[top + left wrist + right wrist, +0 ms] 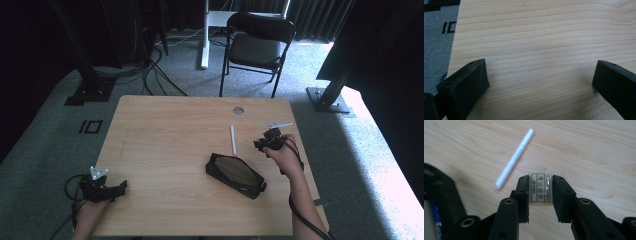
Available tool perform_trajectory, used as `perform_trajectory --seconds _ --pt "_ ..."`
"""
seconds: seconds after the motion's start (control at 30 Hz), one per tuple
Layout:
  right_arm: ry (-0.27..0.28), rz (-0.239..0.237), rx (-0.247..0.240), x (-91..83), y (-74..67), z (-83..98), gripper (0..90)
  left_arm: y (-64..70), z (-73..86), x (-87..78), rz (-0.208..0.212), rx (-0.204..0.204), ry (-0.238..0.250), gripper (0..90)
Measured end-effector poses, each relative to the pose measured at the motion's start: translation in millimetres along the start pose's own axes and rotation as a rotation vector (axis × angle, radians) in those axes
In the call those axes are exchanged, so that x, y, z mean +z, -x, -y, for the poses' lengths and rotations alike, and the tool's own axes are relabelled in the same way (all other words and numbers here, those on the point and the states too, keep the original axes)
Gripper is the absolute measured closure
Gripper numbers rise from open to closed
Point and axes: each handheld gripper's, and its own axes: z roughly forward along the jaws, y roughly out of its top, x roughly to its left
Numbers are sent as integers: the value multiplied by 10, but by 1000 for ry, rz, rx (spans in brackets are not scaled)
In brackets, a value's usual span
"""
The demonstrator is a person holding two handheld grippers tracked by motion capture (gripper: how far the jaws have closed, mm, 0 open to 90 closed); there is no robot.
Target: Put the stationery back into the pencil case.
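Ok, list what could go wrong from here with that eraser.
1. The right claw pinches the eraser only by its narrow edges, so it may twist or slip out and drop on the table.
2. The pen lies close beside it; a low sweep could knock it rolling.
3. The pouch looks shut in the high view, and the open left claw rests far from it, so stowing could stall.

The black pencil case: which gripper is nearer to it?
Right. The right gripper, holding an eraser, is just beyond the black pencil case; the left gripper sits far across the table.
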Motion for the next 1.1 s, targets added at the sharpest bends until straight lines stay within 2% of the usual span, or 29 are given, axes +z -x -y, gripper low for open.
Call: perform_trajectory --seconds 0.13,0.27,0.47,0.63,0.77,0.93,1.0,1.03,1.1 --pt "26 -53 -37 -96 -73 -19 683 0 0 0 0 0 0 6" --pt "34 -66 -70 -169 -134 -38 683 0 0 0 0 0 0 6" --pt "56 -110 -101 -273 -212 -37 683 0 0 0 0 0 0 6" --pt "61 -148 -152 -353 -315 -26 683 0 0 0 0 -1 0 6" --pt "52 -196 -199 -384 -407 -21 683 0 0 0 0 -1 0 6" --pt "58 -239 -226 -400 -476 -22 683 0 0 0 0 0 0 6" --pt "60 -276 -225 -393 -500 -16 683 0 0 0 0 0 0 6" --pt "54 -296 -234 -387 -528 -10 683 0 0 0 0 -1 0 6" --pt "55 -307 -257 -376 -571 -6 683 0 0 0 0 0 0 6"
